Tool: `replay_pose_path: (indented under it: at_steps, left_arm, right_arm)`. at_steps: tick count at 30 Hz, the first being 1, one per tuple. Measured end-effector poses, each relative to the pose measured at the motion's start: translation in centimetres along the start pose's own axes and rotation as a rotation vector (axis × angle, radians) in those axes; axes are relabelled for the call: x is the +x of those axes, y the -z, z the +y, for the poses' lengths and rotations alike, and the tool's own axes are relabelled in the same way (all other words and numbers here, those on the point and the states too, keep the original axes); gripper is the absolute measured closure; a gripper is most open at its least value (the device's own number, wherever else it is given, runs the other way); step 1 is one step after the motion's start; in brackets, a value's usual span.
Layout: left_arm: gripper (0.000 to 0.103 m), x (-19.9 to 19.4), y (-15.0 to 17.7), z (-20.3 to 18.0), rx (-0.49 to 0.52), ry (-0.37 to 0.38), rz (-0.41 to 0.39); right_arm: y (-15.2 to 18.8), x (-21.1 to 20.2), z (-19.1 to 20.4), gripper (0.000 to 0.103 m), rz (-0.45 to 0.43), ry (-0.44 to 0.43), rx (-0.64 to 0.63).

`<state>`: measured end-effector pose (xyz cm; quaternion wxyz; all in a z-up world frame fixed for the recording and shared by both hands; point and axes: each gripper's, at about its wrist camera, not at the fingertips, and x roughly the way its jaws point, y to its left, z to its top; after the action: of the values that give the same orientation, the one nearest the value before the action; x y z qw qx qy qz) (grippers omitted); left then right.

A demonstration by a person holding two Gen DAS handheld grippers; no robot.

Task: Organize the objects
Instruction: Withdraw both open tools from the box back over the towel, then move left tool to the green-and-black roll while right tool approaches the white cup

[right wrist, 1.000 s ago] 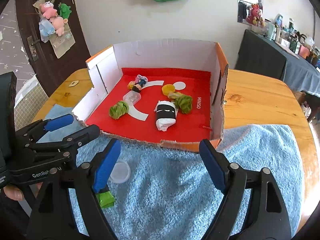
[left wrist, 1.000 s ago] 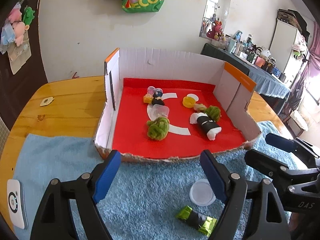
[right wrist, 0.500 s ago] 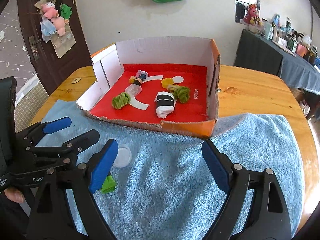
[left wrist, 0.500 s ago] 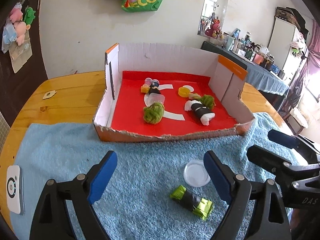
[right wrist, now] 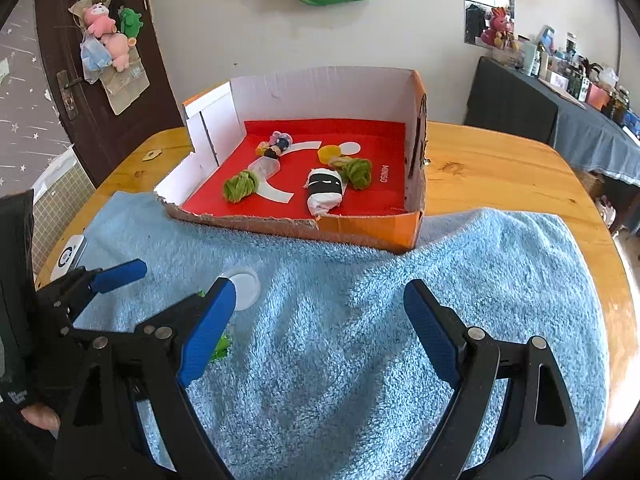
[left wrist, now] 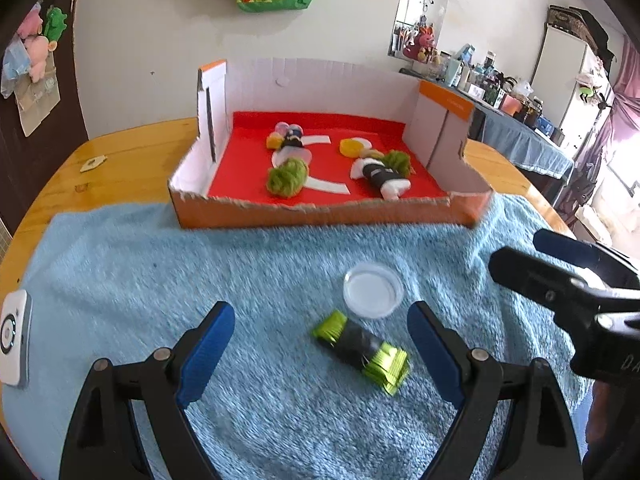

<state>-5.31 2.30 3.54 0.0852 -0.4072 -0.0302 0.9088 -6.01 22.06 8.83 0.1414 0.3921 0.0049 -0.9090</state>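
Note:
A green-and-black wrapped roll (left wrist: 360, 347) lies on the blue towel (left wrist: 160, 280), just inside the right finger of my open left gripper (left wrist: 319, 320). A clear round lid (left wrist: 373, 290) rests just beyond the roll. The cardboard box (left wrist: 320, 216) with a red floor holds two green yarn balls (left wrist: 287, 178), a white-and-black roll (left wrist: 382, 178), a yellow disc (left wrist: 349, 147) and a small figure (left wrist: 287, 139). My right gripper (right wrist: 318, 300) is open over bare towel, with the lid (right wrist: 244, 286) by its left finger. The roll is mostly hidden in that view.
A white device with a round button (left wrist: 14, 338) lies at the towel's left edge. The wooden table (right wrist: 500, 176) shows around the towel and box. A dark cloth-covered side table with clutter (right wrist: 560, 112) stands at the right. A hand (right wrist: 38, 416) holds the left gripper.
Both grippers have drawn back from the box, which now looks farther away. The green-and-black roll and the lid have come up between the left fingers. Both jaws stand slightly wider.

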Motion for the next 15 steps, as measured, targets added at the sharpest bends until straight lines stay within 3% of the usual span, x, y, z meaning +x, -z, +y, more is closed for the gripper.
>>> replay_pose_path:
  at_steps: [15]
  left_arm:
    - [0.013, 1.4, 1.6, -0.5, -0.011, -0.089, 0.015]
  right_arm:
    - [0.5, 0.6, 0.0, 0.017, 0.022, 0.016, -0.014]
